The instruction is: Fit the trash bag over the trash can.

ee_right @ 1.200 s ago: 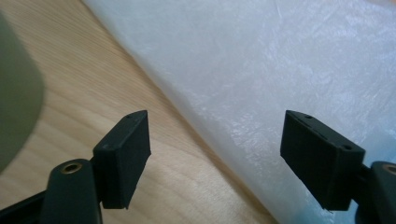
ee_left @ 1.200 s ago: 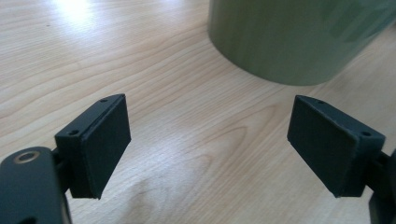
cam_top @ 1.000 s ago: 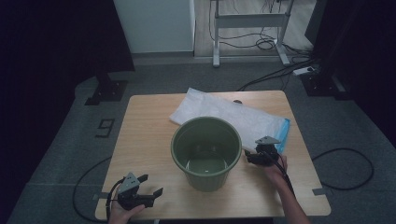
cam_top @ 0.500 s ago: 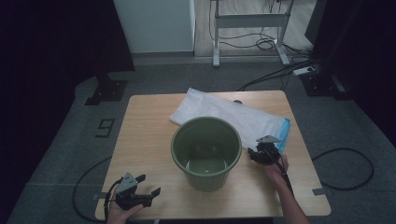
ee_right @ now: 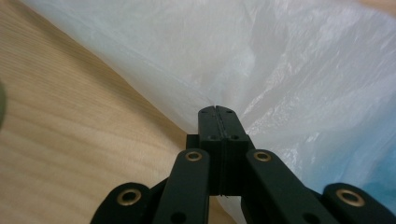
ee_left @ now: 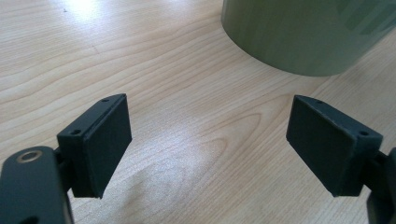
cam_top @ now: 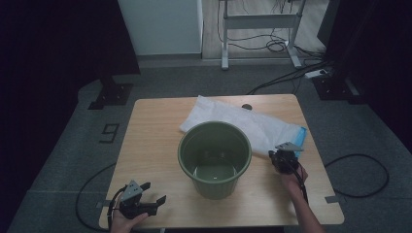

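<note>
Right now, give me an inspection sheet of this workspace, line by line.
Surface: wooden table, bare wood at the left and front.
Job's things: green bucket upright mid-table; white plastic bag lying flat behind and right of it.
Clutter: small dark round thing near the far edge.
Grippers: right gripper, fingers just closed together at the bag's edge, apparently pinching the film; left gripper open over bare wood, holding nothing.
Cables: grey loops on the floor at both sides; a tangle at the back.
Surroundings: grey floor, white panel, metal stand.
</note>
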`<state>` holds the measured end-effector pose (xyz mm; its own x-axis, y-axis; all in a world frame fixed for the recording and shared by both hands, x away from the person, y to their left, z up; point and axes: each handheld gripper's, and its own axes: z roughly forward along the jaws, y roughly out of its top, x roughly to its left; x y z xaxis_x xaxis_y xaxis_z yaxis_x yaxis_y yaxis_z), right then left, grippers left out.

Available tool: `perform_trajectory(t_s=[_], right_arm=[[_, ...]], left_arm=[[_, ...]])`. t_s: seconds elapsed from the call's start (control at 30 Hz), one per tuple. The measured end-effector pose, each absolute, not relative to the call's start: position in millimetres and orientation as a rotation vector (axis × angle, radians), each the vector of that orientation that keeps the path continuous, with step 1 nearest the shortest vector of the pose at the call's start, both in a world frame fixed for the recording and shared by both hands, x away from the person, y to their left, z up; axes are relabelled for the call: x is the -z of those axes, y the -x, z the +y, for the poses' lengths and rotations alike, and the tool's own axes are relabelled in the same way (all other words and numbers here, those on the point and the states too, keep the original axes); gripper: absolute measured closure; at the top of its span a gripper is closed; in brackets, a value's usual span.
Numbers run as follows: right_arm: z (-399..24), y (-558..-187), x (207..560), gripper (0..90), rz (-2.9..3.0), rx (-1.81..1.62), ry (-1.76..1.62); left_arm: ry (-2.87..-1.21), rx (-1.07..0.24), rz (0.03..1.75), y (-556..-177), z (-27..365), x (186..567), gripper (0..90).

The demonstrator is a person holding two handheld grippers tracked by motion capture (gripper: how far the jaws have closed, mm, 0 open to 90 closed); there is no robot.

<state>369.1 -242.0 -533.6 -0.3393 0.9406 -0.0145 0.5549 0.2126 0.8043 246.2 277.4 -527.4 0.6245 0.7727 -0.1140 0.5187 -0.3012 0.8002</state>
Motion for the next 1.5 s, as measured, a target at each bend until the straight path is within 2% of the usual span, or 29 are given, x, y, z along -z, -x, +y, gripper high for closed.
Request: perform_trajectory(t_s=[0.27,0.6,0.97,1.0,1.1,1.13,1.17,1.3,1.5], right_arm=[[-268,-325,528,88.9,1.958,-1.062,-1.353],[-303,-267,541,88.8,1.990,-1.015,-1.357],[-329,-241,552,87.7,2.010,-0.993,-1.380],[-329,-241,552,83.1,2.010,-0.999,-1.385],[-324,-241,549,59.5,1.990,-0.991,-1.372],[-319,-241,546,59.5,1.970,-0.980,-1.359],[-314,-241,543,47.0,1.959,-0.983,-1.342],[-283,-251,533,36.2,1.982,-1.021,-1.255],[-235,-292,532,31.7,2.070,-1.099,-1.190]], left_arm=[[-1.968,-0.375,1.018,-245,278,525,13.9],[-1.970,-0.369,1.017,-245,277,526,13.9],[-1.980,-0.366,1.011,-245,276,526,13.9],[-1.979,-0.366,1.011,-245,276,526,13.9],[-1.975,-0.366,1.014,-245,277,526,13.9],[-1.975,-0.366,1.014,-245,277,526,13.9],[-1.975,-0.363,1.017,-245,277,526,13.9],[-1.980,-0.362,1.014,-245,276,527,13.9],[-1.988,-0.360,1.010,-246,275,528,13.9]])
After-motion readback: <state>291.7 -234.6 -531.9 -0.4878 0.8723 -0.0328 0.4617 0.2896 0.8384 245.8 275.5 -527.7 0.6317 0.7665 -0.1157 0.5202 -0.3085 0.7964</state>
